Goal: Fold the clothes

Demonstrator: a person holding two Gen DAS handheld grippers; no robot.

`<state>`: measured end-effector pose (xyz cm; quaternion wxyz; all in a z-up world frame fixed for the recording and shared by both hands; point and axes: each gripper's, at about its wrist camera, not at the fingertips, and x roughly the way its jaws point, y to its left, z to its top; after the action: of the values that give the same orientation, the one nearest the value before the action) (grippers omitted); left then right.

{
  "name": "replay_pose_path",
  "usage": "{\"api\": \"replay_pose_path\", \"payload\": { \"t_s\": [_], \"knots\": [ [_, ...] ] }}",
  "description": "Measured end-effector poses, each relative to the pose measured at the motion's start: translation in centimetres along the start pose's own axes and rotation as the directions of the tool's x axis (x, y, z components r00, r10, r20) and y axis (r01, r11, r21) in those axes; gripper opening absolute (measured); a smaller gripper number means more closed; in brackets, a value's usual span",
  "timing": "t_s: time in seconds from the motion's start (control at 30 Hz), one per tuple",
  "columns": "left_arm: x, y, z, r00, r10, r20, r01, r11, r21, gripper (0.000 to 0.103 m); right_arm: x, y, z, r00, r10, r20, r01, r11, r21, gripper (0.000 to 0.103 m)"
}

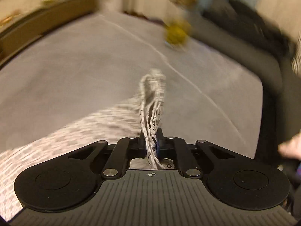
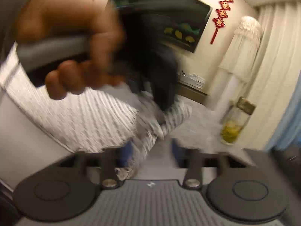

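A grey-and-white checked garment (image 1: 75,131) lies on the grey surface (image 1: 75,66) and trails off to the left. My left gripper (image 1: 152,141) is shut on a bunched fold of it, which stands up between the jaws. In the right wrist view the same garment (image 2: 84,116) hangs from the black left gripper (image 2: 163,86), held by a hand (image 2: 71,37). My right gripper (image 2: 152,152) is open, its blue fingers (image 2: 128,154) wide apart. A strip of the cloth runs down beside the left finger. Both views are blurred.
A glass jar with yellow contents (image 2: 233,126) stands on the grey surface, also visible far off as a yellow jar (image 1: 176,33). A dark screen (image 2: 169,22) and red ornaments (image 2: 220,17) hang on the wall. Pale curtains (image 2: 272,75) are at the right.
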<state>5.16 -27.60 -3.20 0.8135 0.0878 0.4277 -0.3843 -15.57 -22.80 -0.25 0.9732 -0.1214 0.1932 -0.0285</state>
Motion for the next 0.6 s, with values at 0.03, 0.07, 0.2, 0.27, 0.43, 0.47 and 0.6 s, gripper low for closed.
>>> {"api": "replay_pose_path", "payload": {
  "t_s": [0.03,0.07,0.2,0.27,0.43,0.47,0.6],
  "knots": [
    [-1.3,2.0,-0.3,1.000,0.002,0.026,-0.001,0.998,-0.058,0.000,-0.7,-0.7,0.4,0.998,0.057,0.022,-0.059,0.996,0.072,0.057],
    [-1.8,3.7,-0.8,1.000,0.007,0.025,-0.005,0.995,-0.098,0.000,-0.6,-1.4,0.8,0.993,0.113,0.025,-0.116,0.982,0.147,0.056],
    [-2.1,8.9,-3.2,1.000,0.030,-0.007,-0.031,0.975,-0.222,0.012,2.6,-2.5,1.6,0.962,0.272,-0.016,-0.250,0.903,0.349,0.030],
    [-1.5,9.2,-4.1,1.000,0.019,-0.006,-0.020,0.963,-0.270,0.038,4.7,-2.1,1.6,0.945,0.321,-0.064,-0.274,0.882,0.382,0.025],
    [-0.4,9.2,-5.5,1.000,0.018,0.015,-0.012,0.948,-0.317,0.042,7.4,-0.6,1.6,0.925,0.337,-0.177,-0.271,0.910,0.314,0.025],
    [-0.5,9.3,-5.8,1.000,0.022,0.023,-0.014,0.945,-0.326,0.032,7.4,-0.6,1.9,0.924,0.335,-0.186,-0.272,0.915,0.297,0.025],
    [-1.6,9.9,-6.9,0.997,0.031,0.067,-0.003,0.926,-0.376,0.000,6.7,-0.1,1.9,0.927,0.312,-0.210,-0.253,0.931,0.264,0.023]
  ]
}}
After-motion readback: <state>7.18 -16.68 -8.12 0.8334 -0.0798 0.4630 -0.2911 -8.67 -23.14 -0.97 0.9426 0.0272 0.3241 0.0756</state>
